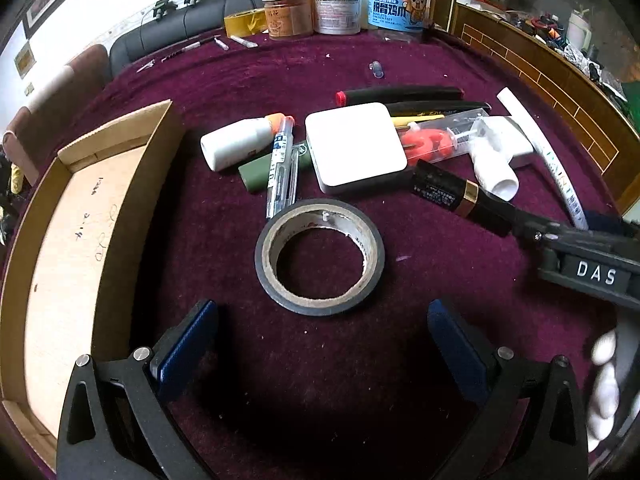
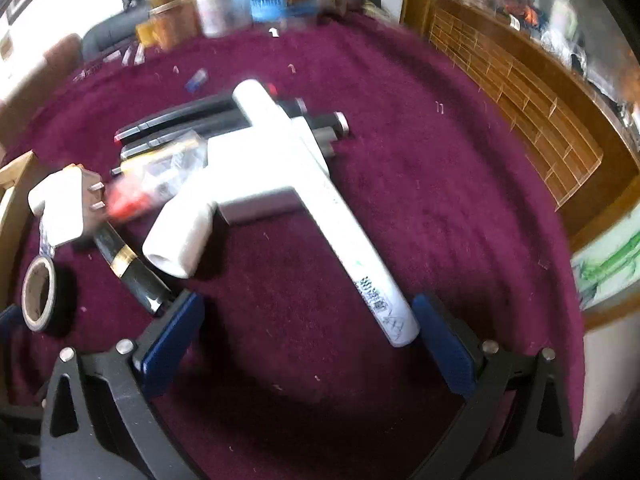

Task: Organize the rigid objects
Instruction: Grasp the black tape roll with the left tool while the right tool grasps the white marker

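Left wrist: claw (image 1: 322, 350) wide, empty.

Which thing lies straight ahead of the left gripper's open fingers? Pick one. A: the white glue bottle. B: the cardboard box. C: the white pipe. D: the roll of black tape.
D: the roll of black tape lies flat on the purple cloth, just ahead of the open left gripper.

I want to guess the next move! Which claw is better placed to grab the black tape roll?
Probably the left claw. It is open, with the black tape roll straight ahead between its fingers. The right claw faces the white tube instead.
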Demonstrator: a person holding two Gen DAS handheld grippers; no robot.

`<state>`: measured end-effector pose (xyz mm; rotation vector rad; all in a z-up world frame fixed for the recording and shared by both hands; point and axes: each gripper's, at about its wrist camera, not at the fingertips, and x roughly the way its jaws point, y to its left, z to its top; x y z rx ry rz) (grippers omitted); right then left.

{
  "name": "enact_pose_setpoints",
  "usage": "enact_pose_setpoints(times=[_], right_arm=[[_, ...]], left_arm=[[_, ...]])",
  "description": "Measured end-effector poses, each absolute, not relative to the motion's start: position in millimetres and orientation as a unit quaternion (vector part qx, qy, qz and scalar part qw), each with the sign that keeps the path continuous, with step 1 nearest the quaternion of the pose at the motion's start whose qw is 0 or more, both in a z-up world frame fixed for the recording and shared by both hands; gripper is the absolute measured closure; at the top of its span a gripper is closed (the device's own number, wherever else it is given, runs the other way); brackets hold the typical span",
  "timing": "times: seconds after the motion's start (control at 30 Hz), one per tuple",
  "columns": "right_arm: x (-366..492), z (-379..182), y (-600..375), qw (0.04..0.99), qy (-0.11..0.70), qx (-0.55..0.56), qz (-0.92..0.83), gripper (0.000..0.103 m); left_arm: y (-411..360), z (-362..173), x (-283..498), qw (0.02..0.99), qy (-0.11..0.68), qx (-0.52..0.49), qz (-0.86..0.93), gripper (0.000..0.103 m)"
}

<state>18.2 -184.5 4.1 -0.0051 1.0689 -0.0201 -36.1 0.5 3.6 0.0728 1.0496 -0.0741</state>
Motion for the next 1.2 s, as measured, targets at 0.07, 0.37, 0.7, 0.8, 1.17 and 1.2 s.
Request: enact_pose_setpoints(times=[0.07, 0.37, 0.7, 0.8, 1.17, 1.2], right_arm=[[17, 3, -187, 0.861, 0.508, 0.008, -0.008, 0.000], [-29, 70, -221, 0.950, 0.300, 0.040, -0.084, 0.002], [-8, 39, -257, 0.923, 0.351, 0.156, -0.038, 0.012], [-4, 33, -249, 0.919, 0.365, 0.146, -0.030, 0.012], [-2, 30, -251, 0.912, 0.382, 0.145, -0.020, 0.012], [-1, 30, -252, 0.911, 0.384, 0.148, -0.020, 0.012]], left_arm=[[1, 3, -36, 0.866, 0.497, 0.035, -0.042, 0.001], [35, 40, -54, 0.888, 0.451, -0.040, -0.082, 0.009], [21, 29, -37, 0.882, 0.467, -0.010, -0.057, 0.009], [15, 26, -34, 0.883, 0.467, 0.007, -0.050, 0.009], [1, 9, -21, 0.877, 0.477, 0.040, -0.049, 0.048], [0, 11, -23, 0.877, 0.476, 0.043, -0.051, 0.051]])
